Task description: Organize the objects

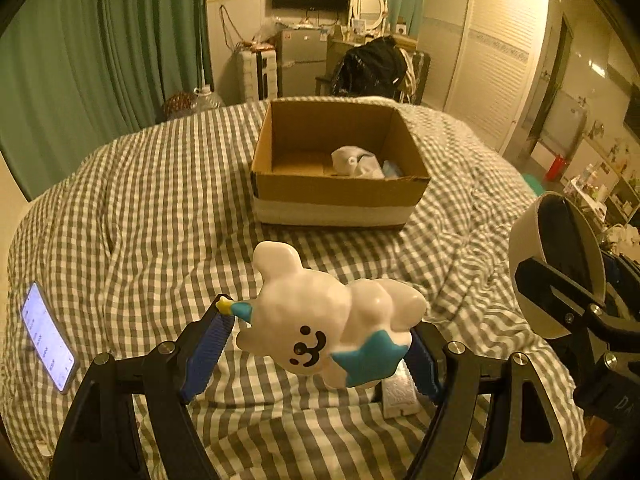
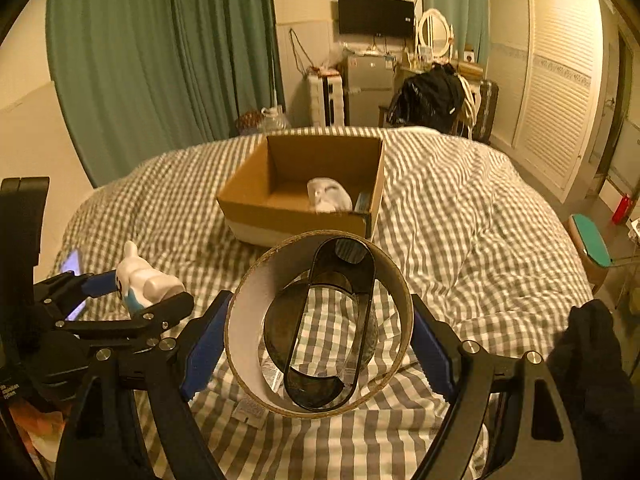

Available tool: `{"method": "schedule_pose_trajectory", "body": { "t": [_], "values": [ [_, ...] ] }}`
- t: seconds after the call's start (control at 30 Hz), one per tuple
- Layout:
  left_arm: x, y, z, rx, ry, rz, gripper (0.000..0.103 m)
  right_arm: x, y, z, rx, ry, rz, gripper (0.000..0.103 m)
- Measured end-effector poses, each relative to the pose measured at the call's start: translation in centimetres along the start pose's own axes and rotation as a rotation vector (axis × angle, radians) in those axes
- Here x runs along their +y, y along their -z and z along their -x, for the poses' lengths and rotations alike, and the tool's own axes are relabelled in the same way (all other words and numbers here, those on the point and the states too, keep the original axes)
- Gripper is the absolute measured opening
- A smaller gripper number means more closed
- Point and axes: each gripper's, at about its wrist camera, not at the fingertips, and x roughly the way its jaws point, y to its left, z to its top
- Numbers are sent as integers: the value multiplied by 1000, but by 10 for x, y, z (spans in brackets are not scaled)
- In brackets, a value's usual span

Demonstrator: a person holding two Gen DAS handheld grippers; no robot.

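blue-padded left tongs [image 1: 320,344] gripping bunny figurine [image 1: 320,320], angled downward

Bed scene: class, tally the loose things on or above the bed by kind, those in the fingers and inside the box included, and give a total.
Boxes: 1, the cardboard box
Toys: 1, the white bear
Rings: 1, the wide ring
Phones: 1, the lit phone
White bundles in the box: 1
Blue items in the box: 1, kind unclear
Total: 6
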Motion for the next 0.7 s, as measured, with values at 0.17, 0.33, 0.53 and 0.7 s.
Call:
{"method": "schedule_pose_trajectory", "body": {
  "t": [0.17,0.33,0.53,0.7],
  "values": [
    [5,5,15,-20,0,9,81,2,1,14,-13,-9,-2,83],
    [14,16,17,-12,-5,25,80,4,12,10,15,-26,-15,83],
    [26,23,8,13,-4,51,80,11,26,-4,63,-40,-1,84],
    [30,25,-3,32,2,59,80,11,32,-19,91,-54,-5,84]
  ]
}}
